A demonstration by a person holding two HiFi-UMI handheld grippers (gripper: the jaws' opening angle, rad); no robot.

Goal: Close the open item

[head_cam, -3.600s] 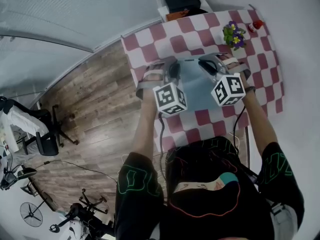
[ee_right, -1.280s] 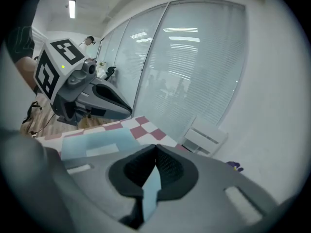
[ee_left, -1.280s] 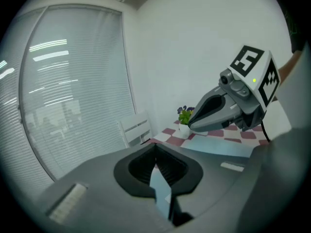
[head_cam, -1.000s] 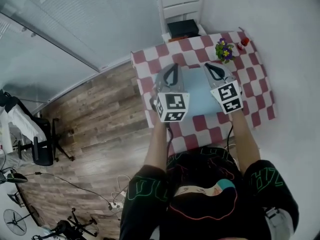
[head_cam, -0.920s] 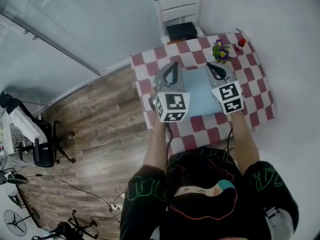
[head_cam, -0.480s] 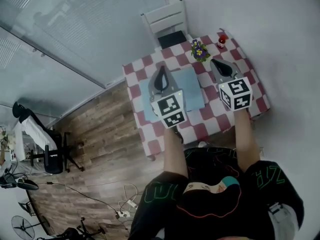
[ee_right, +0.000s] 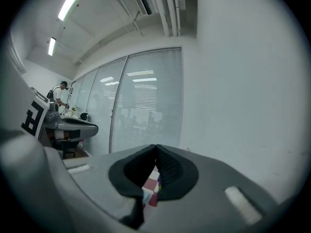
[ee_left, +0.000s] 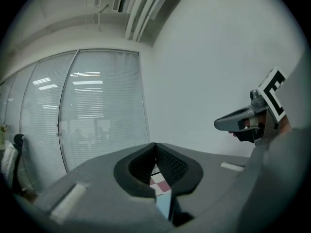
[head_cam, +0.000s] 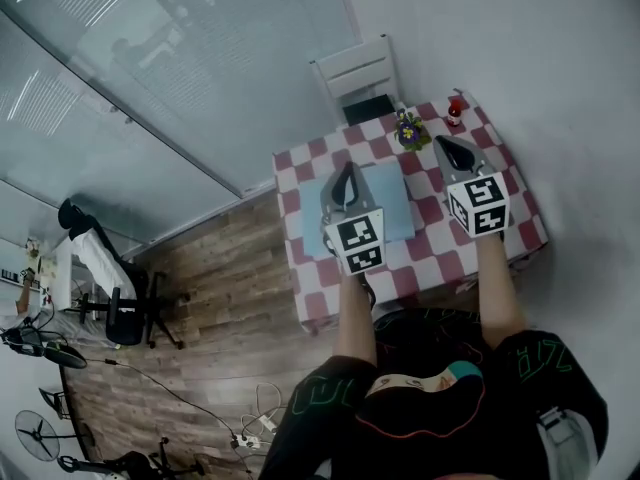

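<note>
Both my tools are clenched on nothing. In the left gripper view the left gripper [ee_left: 155, 145] has its jaws pressed tip to tip. Only a sliver of checked cloth and pale blue shows through the gap beneath them. The right gripper [ee_right: 155, 147] looks the same in its own view, jaws together and bare. Both point out level at the room, towards a glass wall [ee_left: 97, 115] with blinds.

In the head view, the table [head_cam: 428, 256] with its red-and-white cloth sits at 1 o'clock of the picture. The blue item [head_cam: 395, 203] lies flat on the cloth, towards the table's 9 o'clock side. From this height I cannot make out a seam or lid on it. The left gripper hangs over the middle of the item, its marker cube at 6 o'clock of its tips. The right gripper hangs over the cloth at 3 o'clock of the item, clear of it.

A flower pot [head_cam: 408, 130] stands at 1 o'clock of the item, near the right gripper's tips. A small red thing [head_cam: 456, 108] sits at 1 o'clock of the flowers, by the table's far corner. A white chair [head_cam: 358, 68] stands at 12 o'clock of the table with a black thing [head_cam: 368, 108] on its seat. Wood floor [head_cam: 210, 298] spreads at 8 o'clock of the table, with an office chair [head_cam: 120, 313] on it.
</note>
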